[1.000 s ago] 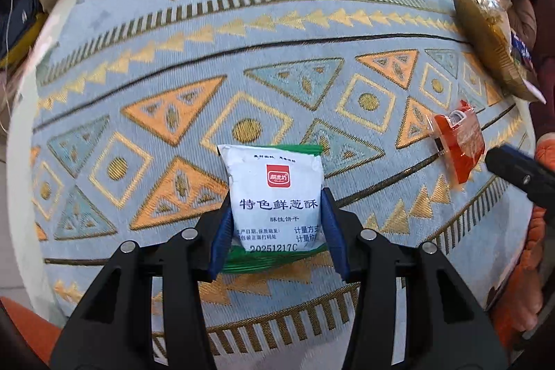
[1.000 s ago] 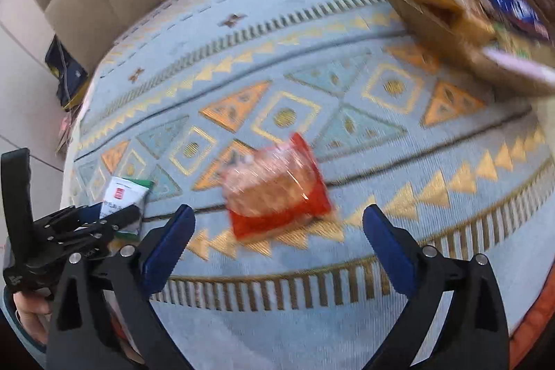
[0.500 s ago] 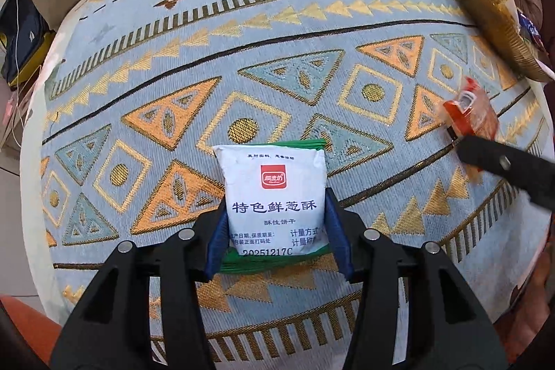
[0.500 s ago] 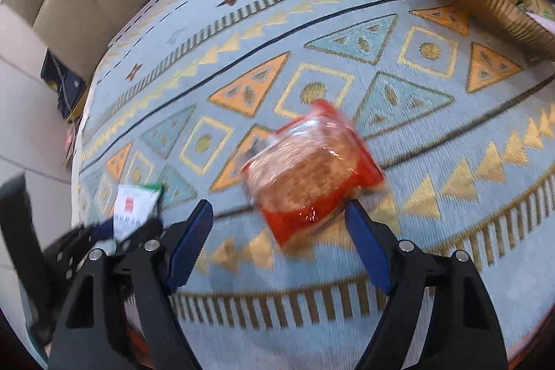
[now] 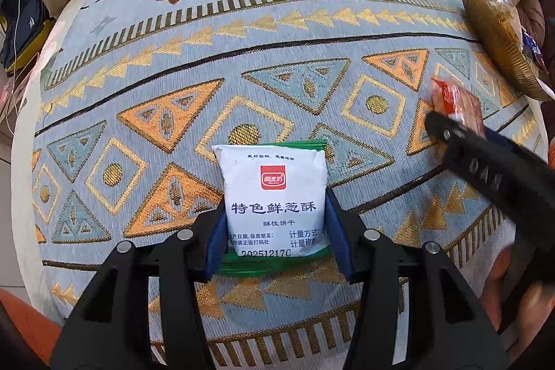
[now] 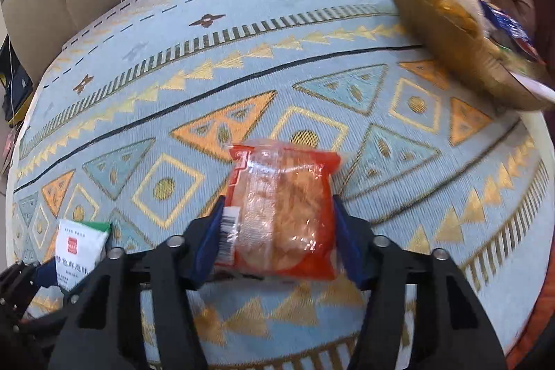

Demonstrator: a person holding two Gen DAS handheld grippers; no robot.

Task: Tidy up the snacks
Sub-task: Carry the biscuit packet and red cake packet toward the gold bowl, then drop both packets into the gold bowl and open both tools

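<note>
White and green, the flat foil biscuit packet point(image 5: 274, 207) with a red logo sits clamped between the blue pads of our left tool point(image 5: 275, 243), which is closed in on its lower half, above the pale blue patterned woven cloth point(image 5: 277, 58) that covers the tabletop. Moving right, our right tool point(image 6: 277, 231) has its blue pads pressed on both sides of the red and clear plastic snack packet point(image 6: 281, 214), gripping it just over the cloth. Far right, near the edge, we see a golden woven basket point(image 6: 447, 33) heaped with wrapped snacks, tilted in this view.
</note>
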